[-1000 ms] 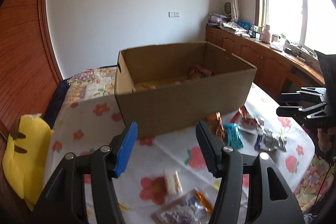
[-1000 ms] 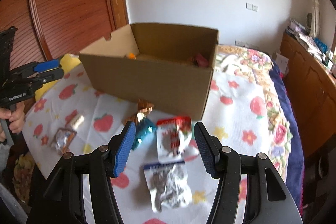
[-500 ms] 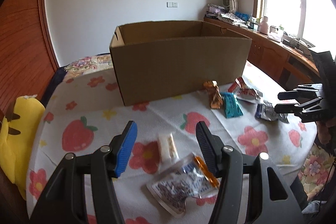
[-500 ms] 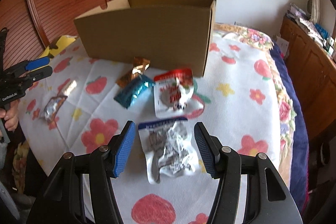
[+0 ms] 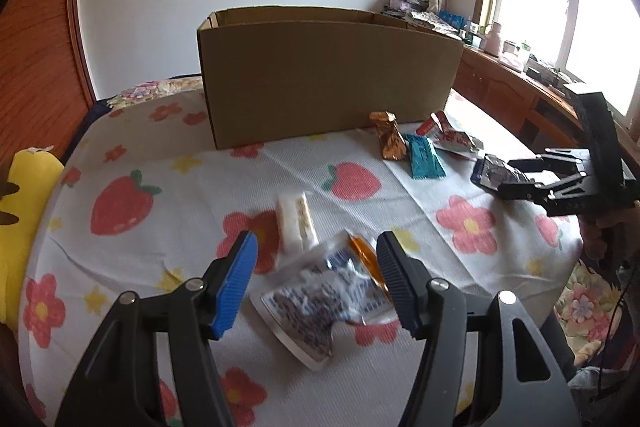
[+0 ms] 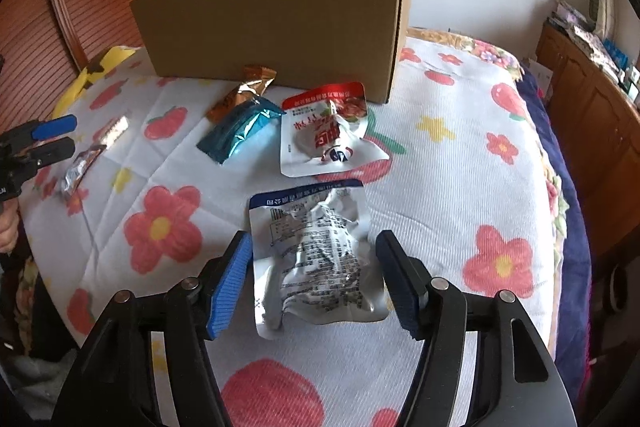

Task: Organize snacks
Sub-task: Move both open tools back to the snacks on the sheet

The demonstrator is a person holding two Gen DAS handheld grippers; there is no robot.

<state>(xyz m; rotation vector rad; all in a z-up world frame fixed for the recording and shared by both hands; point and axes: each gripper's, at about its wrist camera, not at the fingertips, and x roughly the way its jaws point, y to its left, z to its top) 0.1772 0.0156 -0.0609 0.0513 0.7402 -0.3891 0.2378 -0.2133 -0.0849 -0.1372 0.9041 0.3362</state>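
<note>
An open cardboard box (image 5: 328,75) stands at the far side of the flowered tablecloth (image 5: 160,211); it also shows in the right wrist view (image 6: 276,27). My left gripper (image 5: 316,279) is open, low over a clear blue-and-orange snack pouch (image 5: 324,299), jaws on either side of it. A white bar (image 5: 296,219) lies just beyond. My right gripper (image 6: 312,279) is open around a silver blue-topped pouch (image 6: 316,255). Beyond it lie a red-and-white pouch (image 6: 324,131), a teal packet (image 6: 236,135) and a brown packet (image 6: 240,95).
A yellow plush toy (image 5: 24,211) lies at the table's left edge. Wooden cabinets with clutter (image 5: 520,75) run under the window on the right. Each gripper shows in the other's view, the right one (image 5: 532,179) and the left one (image 6: 44,139).
Both grippers have come down and forward from above the box to just over the table. Each now has a pouch between its open jaws. The box interior is out of sight.
</note>
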